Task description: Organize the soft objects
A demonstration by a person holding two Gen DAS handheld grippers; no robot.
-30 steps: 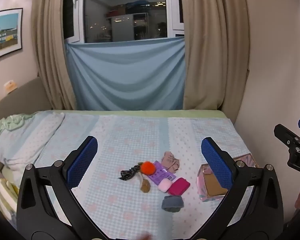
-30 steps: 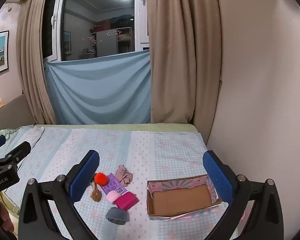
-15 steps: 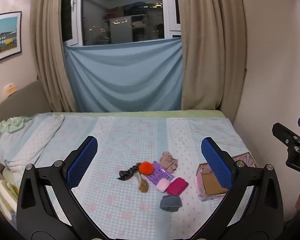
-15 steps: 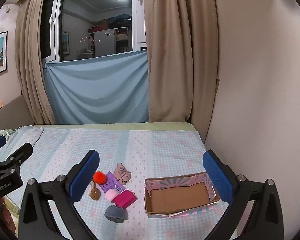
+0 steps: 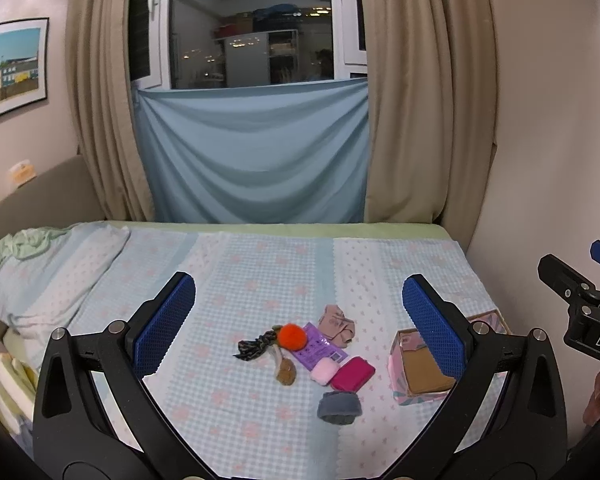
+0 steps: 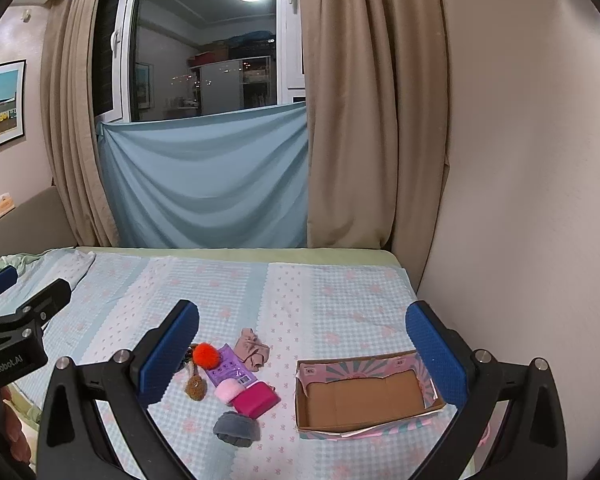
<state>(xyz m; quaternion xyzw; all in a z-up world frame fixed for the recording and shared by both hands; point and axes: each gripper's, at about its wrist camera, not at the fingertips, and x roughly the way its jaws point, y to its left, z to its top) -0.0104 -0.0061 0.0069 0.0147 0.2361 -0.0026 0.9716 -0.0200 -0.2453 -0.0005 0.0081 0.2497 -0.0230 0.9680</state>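
A small pile of soft things lies on the bed: an orange pompom (image 5: pixel 293 336), a purple packet (image 5: pixel 320 347), a beige cloth (image 5: pixel 337 325), a pale pink puff (image 5: pixel 323 372), a magenta pad (image 5: pixel 353 373), a grey knit piece (image 5: pixel 339 407), a brown tuft (image 5: pixel 286 374) and a dark scrunchie (image 5: pixel 254 347). To their right stands an open cardboard box (image 6: pixel 364 394) with pink patterned walls. My left gripper (image 5: pixel 298 316) hovers open above the pile. My right gripper (image 6: pixel 302 344) is open too, held over the gap between pile and box. Nothing sits between either pair of fingers.
The bed (image 6: pixel 320 292) carries a light blue checked cover. A pillow (image 5: pixel 52 268) lies at the left. A wall (image 6: pixel 520 200) runs close along the bed's right side, and curtains (image 6: pixel 376 120) and a blue cloth (image 6: pixel 208 184) hang behind it.
Both grippers have risen and tipped slightly, so the pile and box sit a little lower and nearer in view. Nothing was touched; both stay open.
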